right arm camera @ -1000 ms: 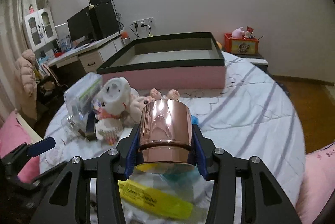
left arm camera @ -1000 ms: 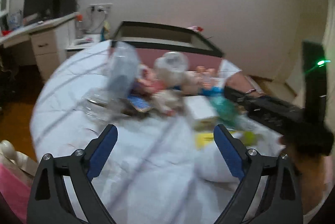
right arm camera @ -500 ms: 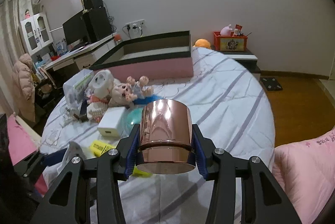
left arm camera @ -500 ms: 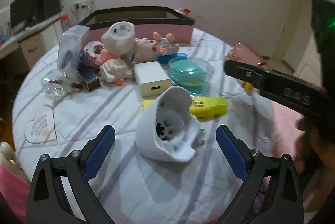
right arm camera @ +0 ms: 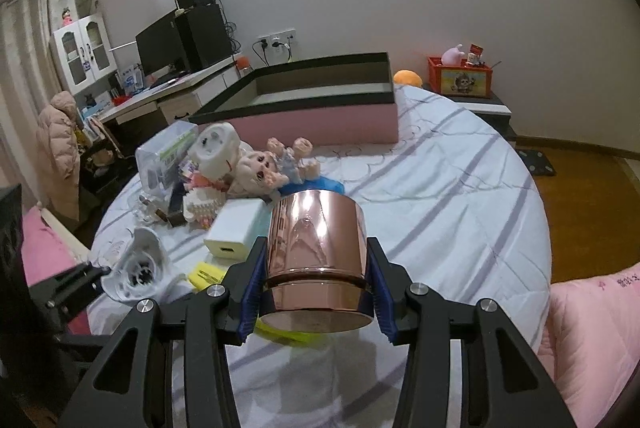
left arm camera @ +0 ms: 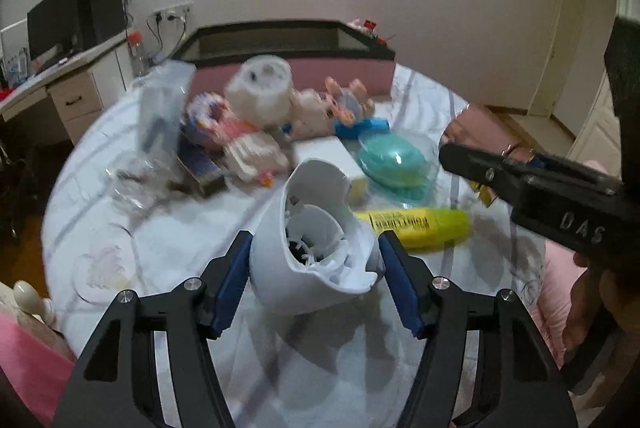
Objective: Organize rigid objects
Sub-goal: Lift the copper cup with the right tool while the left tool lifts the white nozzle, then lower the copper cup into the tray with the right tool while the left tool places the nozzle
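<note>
A white broken plastic housing lies on the striped bed sheet, hollow side towards me. My left gripper is closing around it, and its blue pads touch the housing on both sides. In the right wrist view the same housing sits at the lower left with a left finger beside it. My right gripper is shut on a shiny rose-gold cup, held above the sheet. A pink box with a dark rim stands open at the back of the bed.
Behind the housing lie a yellow tube, a teal dish, a white block, dolls and a clear case. A desk with a monitor stands on the left. A pink quilt lies at the right edge.
My left gripper swung to the white housing, moved in and narrowed until its pads reached the housing's sides. The right gripper drifted sideways, still holding the cup.
</note>
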The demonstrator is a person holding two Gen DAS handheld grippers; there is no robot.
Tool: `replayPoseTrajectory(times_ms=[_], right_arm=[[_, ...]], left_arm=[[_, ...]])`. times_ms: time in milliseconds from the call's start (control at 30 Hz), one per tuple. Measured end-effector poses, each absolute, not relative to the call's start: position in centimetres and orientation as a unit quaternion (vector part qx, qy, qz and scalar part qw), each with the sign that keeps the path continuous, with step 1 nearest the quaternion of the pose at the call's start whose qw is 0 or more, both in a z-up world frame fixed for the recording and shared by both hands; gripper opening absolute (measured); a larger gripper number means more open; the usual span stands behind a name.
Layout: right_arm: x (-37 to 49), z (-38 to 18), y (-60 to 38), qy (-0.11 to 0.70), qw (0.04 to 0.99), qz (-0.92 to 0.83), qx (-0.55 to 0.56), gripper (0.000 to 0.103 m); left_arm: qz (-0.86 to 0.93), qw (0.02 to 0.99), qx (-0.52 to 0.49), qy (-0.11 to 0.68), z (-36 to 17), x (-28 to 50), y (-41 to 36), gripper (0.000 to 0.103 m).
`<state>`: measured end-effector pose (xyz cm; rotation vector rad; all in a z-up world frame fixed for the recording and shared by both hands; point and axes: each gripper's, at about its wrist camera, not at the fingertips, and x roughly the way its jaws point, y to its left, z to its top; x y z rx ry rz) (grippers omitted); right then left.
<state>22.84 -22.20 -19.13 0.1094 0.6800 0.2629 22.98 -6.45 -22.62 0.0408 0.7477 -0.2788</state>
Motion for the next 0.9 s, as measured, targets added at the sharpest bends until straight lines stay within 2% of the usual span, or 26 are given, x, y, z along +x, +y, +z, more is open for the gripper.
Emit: replayPoseTrajectory(times_ms=[267,500,700,900], right_arm=[[24.9,-16.0,-20.2,0.311,0.939,0.143,0.029,0.048],[30.2,-12.7,-18.2,0.299,0.942,0.153,0.002,0.048],[37.8,-12.1,-17.0,0.325,0.935,0.142,-0.019,0.048],[45.5,-14.6,-16.6,0.378,0.917,0.125,-0.025,0.048]], left_arm=[[-0.128,0.941,0.009,0.313,-17.1,25.6,-4.2,0.065],[-0.122,0.952,0.023,0.281,-13.0,31.9,-3.4,0.065],[-0.146,0.939,0.007,0.312,-12.8,40.5,-3.0,0.065],[-0.143,0.913,0.029,0.381,-15.3,49.5,-3.6,0.065]])
